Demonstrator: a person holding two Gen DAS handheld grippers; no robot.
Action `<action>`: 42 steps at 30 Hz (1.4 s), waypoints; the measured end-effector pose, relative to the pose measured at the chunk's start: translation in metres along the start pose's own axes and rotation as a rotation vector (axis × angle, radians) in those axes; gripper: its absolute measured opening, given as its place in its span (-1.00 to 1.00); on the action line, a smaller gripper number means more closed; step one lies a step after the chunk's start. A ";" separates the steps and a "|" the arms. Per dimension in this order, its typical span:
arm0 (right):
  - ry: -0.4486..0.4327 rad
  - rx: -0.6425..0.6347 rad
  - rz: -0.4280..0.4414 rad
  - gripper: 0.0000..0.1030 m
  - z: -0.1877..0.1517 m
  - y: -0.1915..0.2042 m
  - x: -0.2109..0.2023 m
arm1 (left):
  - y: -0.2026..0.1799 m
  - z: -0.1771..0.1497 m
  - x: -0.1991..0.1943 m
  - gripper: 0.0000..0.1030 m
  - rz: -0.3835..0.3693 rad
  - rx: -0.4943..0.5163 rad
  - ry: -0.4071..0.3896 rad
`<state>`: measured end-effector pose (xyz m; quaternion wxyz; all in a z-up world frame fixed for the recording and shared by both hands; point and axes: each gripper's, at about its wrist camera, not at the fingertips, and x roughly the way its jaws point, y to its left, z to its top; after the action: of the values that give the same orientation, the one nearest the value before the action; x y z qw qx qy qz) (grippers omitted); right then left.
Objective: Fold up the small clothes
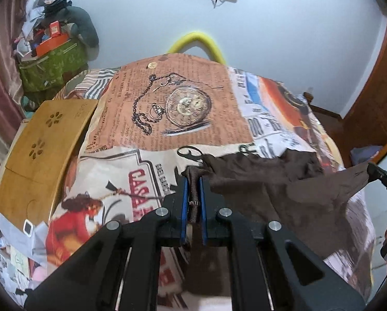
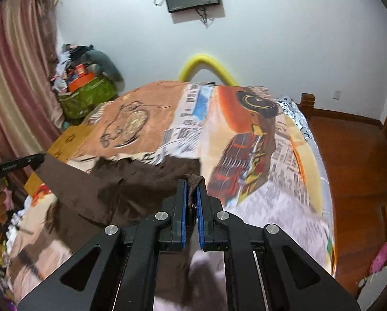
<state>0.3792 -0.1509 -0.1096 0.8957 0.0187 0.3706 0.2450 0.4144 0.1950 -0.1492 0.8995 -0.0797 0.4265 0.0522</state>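
A small brown garment [image 1: 271,181] hangs stretched above the printed bedspread [image 1: 183,98], held by two corners. My left gripper [image 1: 193,181] is shut on its left corner, a bunched strip of brown cloth pinched between the blue pads. At the far right of that view the right gripper [image 1: 372,172] grips the other corner. In the right wrist view my right gripper [image 2: 192,184] is shut on a brown fold of the garment [image 2: 121,181], and the left gripper [image 2: 39,159] holds the opposite corner at the far left. The cloth's far edge droops onto the bed.
A wooden lap tray [image 1: 43,150] lies at the bed's left side. Beyond it stand a green bag of clutter [image 1: 53,64] and curtains [image 2: 19,77]. A yellow foam arch [image 1: 196,41] rises behind the bed. Wooden floor [image 2: 354,155] and a bedpost [image 2: 307,103] lie right.
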 end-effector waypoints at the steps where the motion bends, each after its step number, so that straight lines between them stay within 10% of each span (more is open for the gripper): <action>1: 0.002 0.007 -0.004 -0.88 0.003 -0.003 0.009 | 0.001 0.003 0.007 -0.85 0.006 -0.001 0.002; 10: 0.090 0.009 -0.042 -0.86 0.020 -0.017 0.076 | 0.015 0.015 0.082 -0.83 0.025 -0.061 0.121; 13: 0.119 0.011 -0.070 -0.80 0.020 -0.023 0.086 | 0.017 0.009 0.093 -0.56 0.060 -0.048 0.144; 20: 0.048 -0.005 -0.071 0.01 0.017 -0.023 0.058 | -0.005 -0.011 0.066 0.26 0.069 0.057 0.082; 31: 0.192 -0.166 0.076 0.07 -0.043 0.038 0.064 | -0.086 -0.074 0.072 0.35 -0.065 0.269 0.247; 42: 0.314 -0.179 0.032 0.07 -0.009 0.031 0.129 | -0.076 -0.020 0.120 0.48 0.047 0.213 0.200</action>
<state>0.4384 -0.0667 -0.1939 0.8211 -0.0938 0.4820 0.2911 0.4870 0.1195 -0.2469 0.8543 0.0214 0.5190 0.0194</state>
